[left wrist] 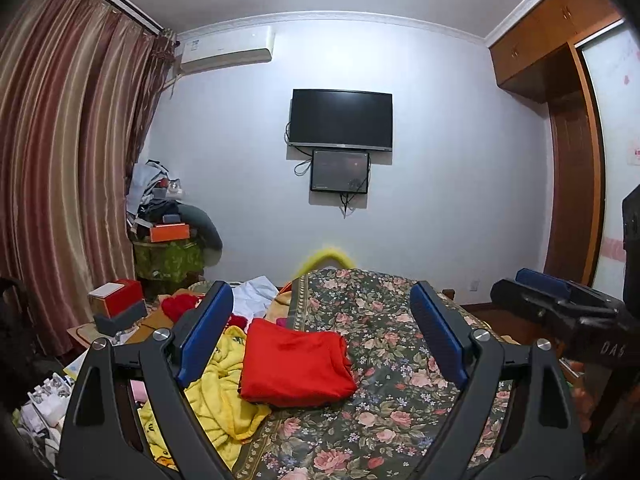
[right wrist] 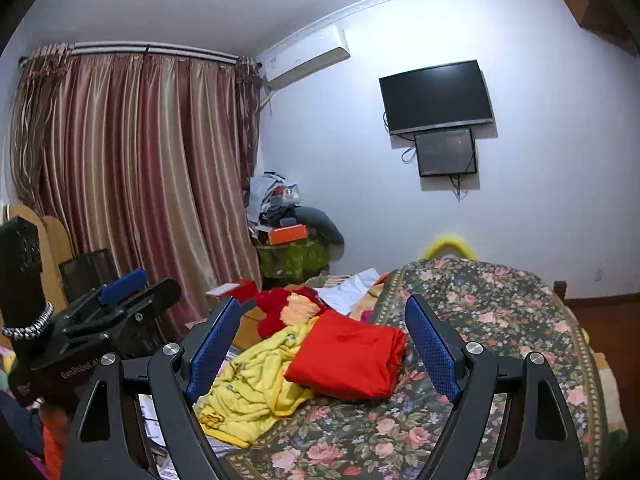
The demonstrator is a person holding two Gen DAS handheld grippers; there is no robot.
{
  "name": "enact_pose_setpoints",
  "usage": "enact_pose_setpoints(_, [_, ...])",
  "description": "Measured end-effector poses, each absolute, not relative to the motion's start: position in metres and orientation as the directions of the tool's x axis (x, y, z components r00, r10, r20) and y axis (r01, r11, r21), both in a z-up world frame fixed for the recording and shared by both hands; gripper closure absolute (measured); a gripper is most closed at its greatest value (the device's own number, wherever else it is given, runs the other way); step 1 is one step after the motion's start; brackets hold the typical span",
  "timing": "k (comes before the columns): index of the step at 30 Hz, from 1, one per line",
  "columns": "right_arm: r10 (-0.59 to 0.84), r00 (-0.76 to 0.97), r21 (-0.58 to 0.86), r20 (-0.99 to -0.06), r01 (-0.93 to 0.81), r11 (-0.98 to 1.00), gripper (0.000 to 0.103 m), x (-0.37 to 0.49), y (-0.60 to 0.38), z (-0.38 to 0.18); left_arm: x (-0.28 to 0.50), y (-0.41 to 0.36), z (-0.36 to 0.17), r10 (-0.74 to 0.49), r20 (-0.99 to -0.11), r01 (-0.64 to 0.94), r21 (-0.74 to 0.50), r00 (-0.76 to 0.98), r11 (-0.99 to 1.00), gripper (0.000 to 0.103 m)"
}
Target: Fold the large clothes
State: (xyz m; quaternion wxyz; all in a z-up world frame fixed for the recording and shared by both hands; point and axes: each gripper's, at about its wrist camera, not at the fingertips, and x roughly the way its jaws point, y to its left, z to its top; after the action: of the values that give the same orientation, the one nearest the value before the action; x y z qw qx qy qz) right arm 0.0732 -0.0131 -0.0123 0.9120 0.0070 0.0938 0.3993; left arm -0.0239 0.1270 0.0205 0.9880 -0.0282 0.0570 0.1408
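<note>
Your left tool (left wrist: 322,340) and right tool (right wrist: 320,346) gape empty; the folded red garment (left wrist: 294,362) lies ahead, nearer the left

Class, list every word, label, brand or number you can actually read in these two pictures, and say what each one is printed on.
"DAS": white letters on the black body of the right gripper, cut off at the picture's edge.
"GenRobot": white print on the black body of the left gripper; what follows it is too blurred to read.
Air conditioner: small dark mark, too small to read.
Television: bottom-edge mark unreadable.
</note>
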Motion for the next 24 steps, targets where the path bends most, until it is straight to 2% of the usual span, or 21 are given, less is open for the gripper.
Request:
enact_pose_setpoints(4, [0.7,0.696,0.04,-0.158,-0.704,0.709,0.019,0.068,-0.01,-0.012,-0.022,0.122,0.019,0.303,-0.117,-0.306,-0.014,0.946,0.952,0.003])
enact_pose_setpoints(8, [0.684,0.715,0.047,-0.145,-0.685,0.727,0.003,0.065,-0.015,-0.013,-0.02,0.12,0.014,0.306,-0.13,-0.31,-0.014,0.943,0.95,0.0])
enact_pose_setpoints(10, [0.663,0.736,0.042,-0.137,-0.664,0.747,0.0,0.064,-0.017,-0.014,-0.018,0.121,0.013,0.306,-0.141,-0.311,-0.018,0.942,0.95,0.0])
enact_pose_setpoints(24, [0.65,0.741,0.056,-0.17,-0.651,0.757,0.0,0.074,-0.022,-0.014,-0.013,0.12,0.01,0.308,-0.152,-0.314,-0.017,0.939,0.949,0.0])
